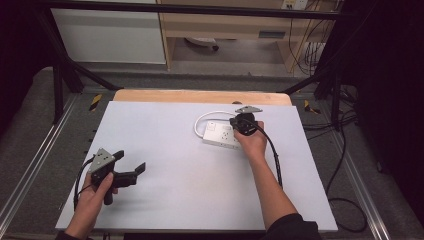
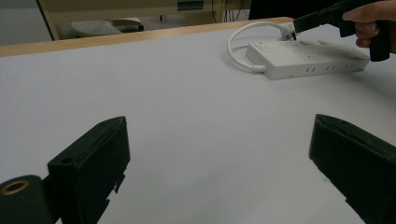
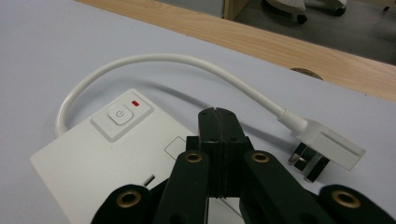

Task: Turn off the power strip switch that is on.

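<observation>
The white power strip (image 1: pixel 222 134) lies on the far right part of the table (image 1: pixel 190 175), its long axis running roughly left to right, with the short white cable (image 1: pixel 206 118) looping off its left end and back round to the plug (image 3: pixel 329 149), which rests on the table just behind the strip. The right gripper (image 1: pixel 245 122) hovers right over the strip's far edge, its fingers (image 3: pixel 218 126) pressed together with nothing between them; in the right gripper view the power button (image 3: pixel 120 115) lies ahead and to their left, the plug just to their right. The left gripper (image 1: pixel 131 162) sits well apart, near the table's left front, fingers (image 2: pixel 93 158) spread wide and empty, so the right hand is plainly nearer. The table surface is pale, matte and bare, with a wooden edge (image 1: pixel 200 96) at the back; beyond are cupboards, a dark frame and floor cables.
</observation>
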A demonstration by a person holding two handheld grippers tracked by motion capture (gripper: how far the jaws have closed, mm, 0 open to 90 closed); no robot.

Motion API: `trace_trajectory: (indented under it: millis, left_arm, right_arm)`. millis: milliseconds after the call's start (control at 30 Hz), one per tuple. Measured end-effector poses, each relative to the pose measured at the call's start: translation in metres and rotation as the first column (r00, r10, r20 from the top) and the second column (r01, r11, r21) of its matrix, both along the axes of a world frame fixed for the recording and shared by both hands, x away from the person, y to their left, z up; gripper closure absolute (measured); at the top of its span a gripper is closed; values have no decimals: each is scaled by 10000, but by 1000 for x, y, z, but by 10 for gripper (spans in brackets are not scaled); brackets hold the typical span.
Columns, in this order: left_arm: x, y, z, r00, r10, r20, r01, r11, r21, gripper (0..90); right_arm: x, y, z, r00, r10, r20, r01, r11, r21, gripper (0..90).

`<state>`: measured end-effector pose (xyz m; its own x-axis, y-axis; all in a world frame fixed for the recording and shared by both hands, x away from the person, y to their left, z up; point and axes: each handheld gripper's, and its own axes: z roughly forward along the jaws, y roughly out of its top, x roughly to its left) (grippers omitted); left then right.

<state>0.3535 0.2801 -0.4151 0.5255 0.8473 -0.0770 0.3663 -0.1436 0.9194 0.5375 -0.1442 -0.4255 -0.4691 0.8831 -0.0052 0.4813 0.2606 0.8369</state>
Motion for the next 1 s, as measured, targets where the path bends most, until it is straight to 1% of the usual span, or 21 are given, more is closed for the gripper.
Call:
trace_trajectory:
  millis: [167,467,667,1000]
  left_arm:
    - [0,0,0,10000,10,-4,-10,10000,-4,51]
    - [0,0,0,10000,-22,-1,22,10000,-11,51]
    - [0,0,0,10000,-45,3,45,10000,7,51]
    - [0,0,0,10000,-34,11,34,10000,-11,51]
  right_arm:
    - [-2,0,-4,10000,20,-85,-20,10000,-4,900]
    - [0,3,-7,10000,33,-87,-34,10000,-25,900]
    - [0,4,-10,9998,-18,-218,18,10000,-26,900]
    - [0,4,-12,9998,-32,-221,31,10000,-70,900]
